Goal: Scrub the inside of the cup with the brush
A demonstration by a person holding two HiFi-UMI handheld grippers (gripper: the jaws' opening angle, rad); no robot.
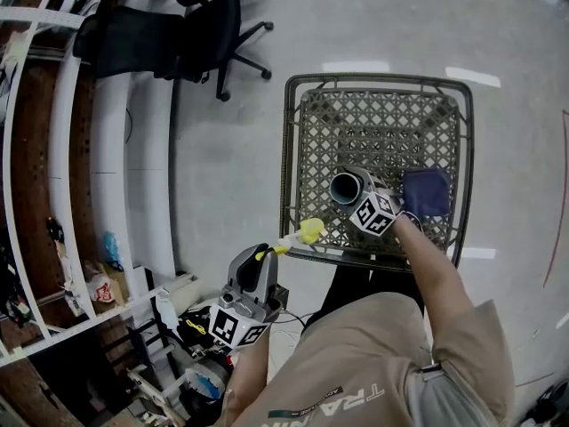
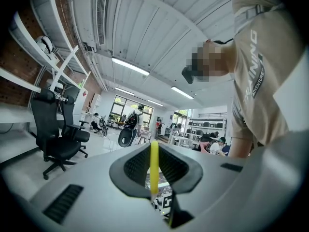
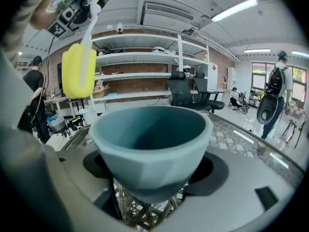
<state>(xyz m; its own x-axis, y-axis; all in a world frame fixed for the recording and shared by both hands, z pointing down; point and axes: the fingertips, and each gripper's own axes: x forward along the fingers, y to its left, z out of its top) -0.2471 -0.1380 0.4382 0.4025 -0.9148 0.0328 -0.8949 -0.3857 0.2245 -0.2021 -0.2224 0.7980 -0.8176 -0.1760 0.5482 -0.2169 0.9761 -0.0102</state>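
L gripper [image 1: 263, 258] clamped on the thin yellow handle of the brush [image 1: 310, 230]. The handle runs straight up between the jaws and the sponge head sticks out fwd, free to reach.

R gripper [image 1: 357, 189] clamped on the lower body of the cup [image 3: 149, 139], jaws on either side. The cup is teal and tipped on its side above the table [image 1: 298, 140], near the front edge, w/ its mouth facing L toward the brush. Judged: held this way so the head can go straight in.

Brush head is just beside the front L corner of the table, near the cup mouth but not inside. Scrub not yet begun.

Blue cloth [image 1: 428, 191] lies by the front R corner, just beside the R gripper.

Writing: shirt [image 2: 260, 57] shows "NING", w/ smaller "ADVENTURE" under it. No label seen on cup or brush.
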